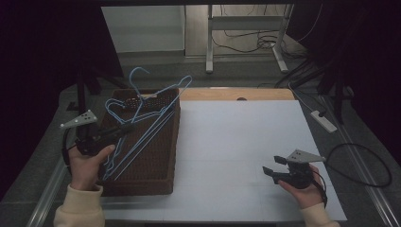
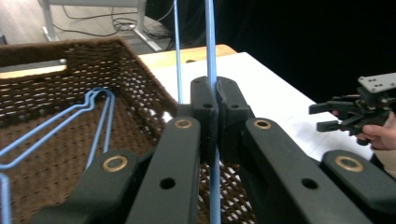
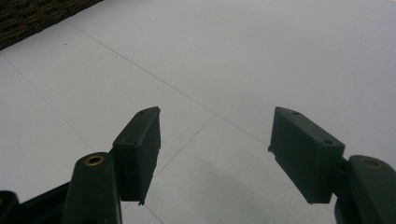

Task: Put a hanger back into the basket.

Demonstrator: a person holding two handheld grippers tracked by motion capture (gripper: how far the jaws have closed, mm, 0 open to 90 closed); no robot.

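Left gripper: at 9 o'clock on the high view, over the basket, pointing toward 2 o'clock; jaws closed on the wire of a blue hanger.
Grip detail: in the left gripper view the 2 pads press together with the blue wire running straight up between them, toward 12 o'clock.
Hanger: thin blue wire, lifted and tilted above the basket; its hook stands at 12 o'clock from the jaws, past the basket's far rim, and its long bar slopes down toward 7 o'clock.
Other hangers: more blue wire hangers lie in the basket, at 11 o'clock from the left gripper; in the left gripper view their looped ends rest on the woven floor. How many there are I cannot tell.
Basket: brown, woven, rectangular, on the left part of the desk, with a slot handle in its far wall.
Desk: white sheet on top, a wooden edge at 12 o'clock.
Right gripper: at 4 o'clock on the high view, low over the white sheet, well apart from the basket, pointing toward 9 o'clock.
Right jaws: open wide, nothing between them; the right gripper view shows bare white desk in the gap.
Hands: each grips its tool from below, cream sleeves at 6 o'clock.
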